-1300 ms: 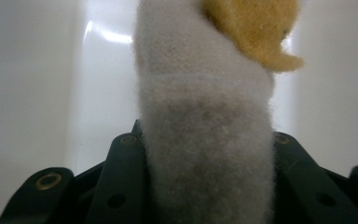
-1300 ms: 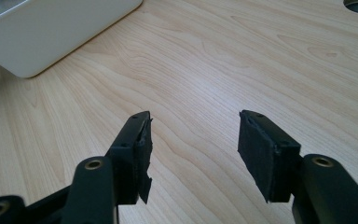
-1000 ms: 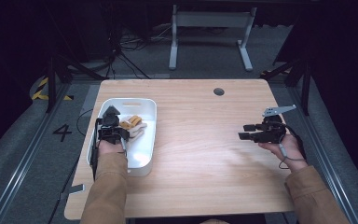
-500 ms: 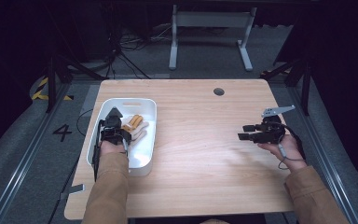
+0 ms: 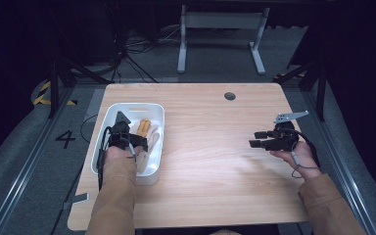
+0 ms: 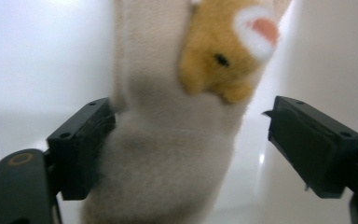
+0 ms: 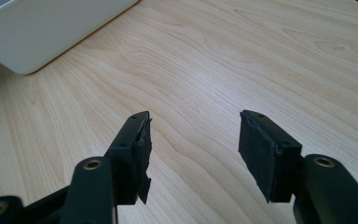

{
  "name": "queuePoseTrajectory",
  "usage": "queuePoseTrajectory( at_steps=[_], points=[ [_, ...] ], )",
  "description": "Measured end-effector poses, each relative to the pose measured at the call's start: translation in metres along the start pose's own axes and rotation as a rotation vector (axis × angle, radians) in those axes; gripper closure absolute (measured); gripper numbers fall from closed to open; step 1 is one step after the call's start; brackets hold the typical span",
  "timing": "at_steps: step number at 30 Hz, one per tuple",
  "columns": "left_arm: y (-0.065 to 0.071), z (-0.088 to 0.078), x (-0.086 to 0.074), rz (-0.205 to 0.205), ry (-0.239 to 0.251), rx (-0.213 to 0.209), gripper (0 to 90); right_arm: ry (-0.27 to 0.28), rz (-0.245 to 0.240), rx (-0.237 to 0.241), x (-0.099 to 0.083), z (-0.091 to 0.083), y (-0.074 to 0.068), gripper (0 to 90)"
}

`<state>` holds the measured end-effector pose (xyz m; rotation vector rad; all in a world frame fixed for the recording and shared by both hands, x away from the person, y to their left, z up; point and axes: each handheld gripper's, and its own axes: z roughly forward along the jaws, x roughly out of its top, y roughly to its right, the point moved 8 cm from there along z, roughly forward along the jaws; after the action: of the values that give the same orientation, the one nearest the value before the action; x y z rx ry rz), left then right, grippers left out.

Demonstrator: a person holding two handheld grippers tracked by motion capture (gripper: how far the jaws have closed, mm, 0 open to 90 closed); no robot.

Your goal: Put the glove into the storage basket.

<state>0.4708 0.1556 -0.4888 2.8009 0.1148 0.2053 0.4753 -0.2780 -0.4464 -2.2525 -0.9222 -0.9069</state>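
Note:
A cream plush sock with a yellow animal figure (image 6: 168, 140) lies in the white bin (image 5: 132, 105) at the table's left. In the high view its cream and orange parts (image 5: 144, 129) show beside my left gripper (image 5: 138, 143). In the left gripper view the jaws of my left gripper (image 6: 186, 144) have just been opening. The sock is between them, brushing the left pad (image 6: 86, 149), with a clear gap to the right pad (image 6: 307, 144). My right gripper (image 5: 254, 139) hovers open over bare wood at the right, and nothing is between its fingers (image 7: 193, 140).
The wooden table (image 5: 210, 161) has a round cable hole (image 5: 229, 96) at the back. The bin's outer wall (image 7: 42, 32) sits at the top left of the right gripper view. Dark floor and a metal stand (image 5: 220, 34) lie beyond the far edge.
The left gripper's jaws have spread apart around the plush sock inside the bin. The right gripper has kept still.

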Motion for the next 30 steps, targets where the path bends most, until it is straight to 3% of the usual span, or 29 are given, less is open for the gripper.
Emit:
queuePoseTrajectory(
  at_steps=[7, 13, 18, 23, 24, 30],
  points=[
    [0.003, 0.004, -0.006, 0.041, -0.064, 0.052, 12.6, 0.006, -0.005, 0.002, 0.001, -0.001, -0.001, 43.9],
    [0.001, -0.001, -0.003, 0.054, -0.037, 0.069, 9.9, 0.004, -0.005, 0.002, 0.0, -0.001, 0.0, 43.9],
    [0.004, -0.016, 0.003, 0.064, 0.028, 0.069, 9.5, 0.008, -0.007, 0.004, 0.002, 0.001, -0.001, 43.7],
    [0.004, -0.026, 0.009, 0.06, 0.083, 0.054, 1.2, -0.001, -0.012, 0.005, 0.002, 0.003, -0.002, 43.5],
    [0.004, -0.032, 0.011, 0.062, 0.118, 0.043, 0.9, -0.003, -0.01, 0.004, 0.001, 0.003, -0.001, 43.4],
    [0.012, -0.049, 0.013, 0.109, 0.211, 0.001, 0.0, 0.0, -0.008, 0.0, 0.001, 0.002, -0.001, 43.4]
  ],
)
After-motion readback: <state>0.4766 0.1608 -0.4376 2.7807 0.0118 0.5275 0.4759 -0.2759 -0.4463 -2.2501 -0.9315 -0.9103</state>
